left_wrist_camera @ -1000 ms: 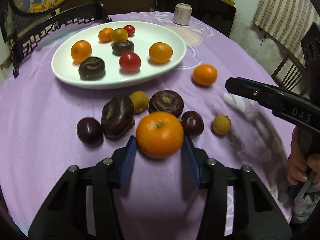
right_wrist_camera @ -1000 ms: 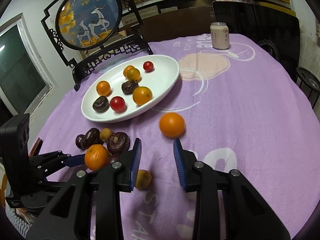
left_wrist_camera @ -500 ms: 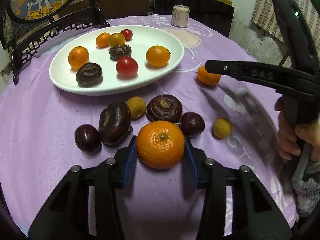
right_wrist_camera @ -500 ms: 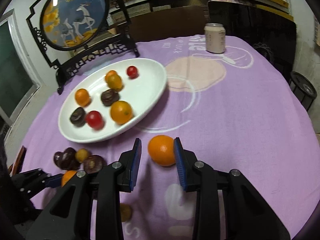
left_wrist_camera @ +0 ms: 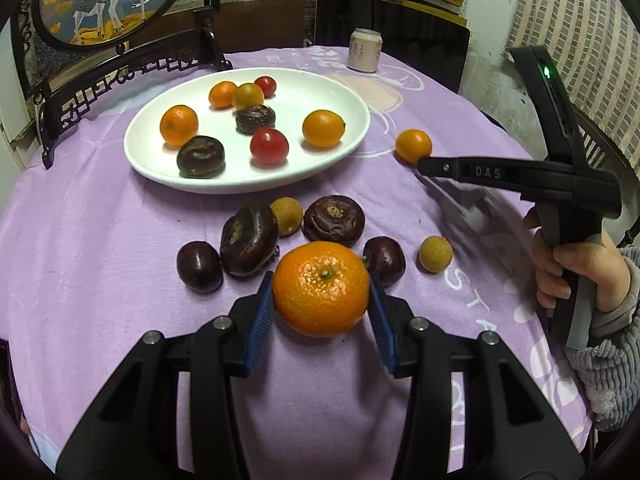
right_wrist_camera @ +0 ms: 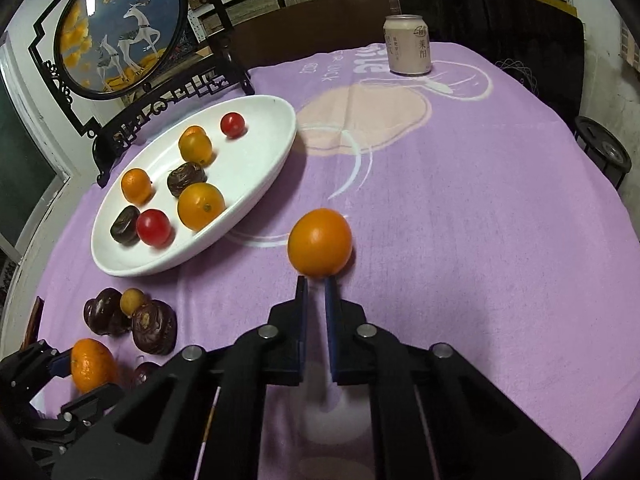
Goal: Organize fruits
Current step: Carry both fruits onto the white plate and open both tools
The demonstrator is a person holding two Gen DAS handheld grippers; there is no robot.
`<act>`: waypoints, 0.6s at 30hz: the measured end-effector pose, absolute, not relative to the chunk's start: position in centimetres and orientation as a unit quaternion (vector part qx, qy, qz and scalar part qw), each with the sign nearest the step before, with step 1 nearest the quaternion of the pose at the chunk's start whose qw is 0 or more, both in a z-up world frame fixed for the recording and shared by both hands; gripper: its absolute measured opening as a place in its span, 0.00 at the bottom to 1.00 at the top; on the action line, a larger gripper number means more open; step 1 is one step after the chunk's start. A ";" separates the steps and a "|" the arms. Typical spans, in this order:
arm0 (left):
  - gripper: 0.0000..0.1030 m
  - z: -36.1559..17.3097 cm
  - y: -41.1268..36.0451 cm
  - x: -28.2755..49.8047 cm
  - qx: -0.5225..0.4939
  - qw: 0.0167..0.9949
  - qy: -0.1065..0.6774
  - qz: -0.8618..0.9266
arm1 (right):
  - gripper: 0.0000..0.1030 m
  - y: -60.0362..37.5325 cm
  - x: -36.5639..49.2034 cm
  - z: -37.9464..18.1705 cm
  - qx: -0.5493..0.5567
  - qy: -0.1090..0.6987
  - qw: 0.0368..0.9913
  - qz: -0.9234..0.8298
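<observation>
The left claw (left_wrist_camera: pixel 321 307) pinches a large dimpled orange mandarin (left_wrist_camera: pixel 322 289) between its blue pads, on the purple-clothed bench (left_wrist_camera: pixel 100 248). Just beyond it lie dark wrinkled fruits (left_wrist_camera: pixel 249 239); farther off sits the oval white plate (left_wrist_camera: pixel 168 160). The right claw (right_wrist_camera: pixel 315 280) is pressed together, empty, with a smooth round orange (right_wrist_camera: pixel 320 242) just past its tips.

Round table under a purple cloth (right_wrist_camera: pixel 480 200) — white plate (right_wrist_camera: pixel 276 148) toward its far-left edge, can (right_wrist_camera: pixel 407 45) at the far edge, loose fruit (left_wrist_camera: pixel 332 220) near the front edge.
</observation>
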State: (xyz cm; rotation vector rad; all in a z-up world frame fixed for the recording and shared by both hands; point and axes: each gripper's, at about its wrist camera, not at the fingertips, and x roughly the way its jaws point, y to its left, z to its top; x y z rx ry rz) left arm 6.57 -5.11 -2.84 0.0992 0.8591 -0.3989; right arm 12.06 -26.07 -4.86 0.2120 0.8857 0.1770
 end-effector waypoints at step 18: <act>0.44 -2.9 -4.9 6.5 0.047 0.887 0.419 -0.188 | 0.33 -25.9 13.4 -4.7 0.085 0.423 0.899 0.073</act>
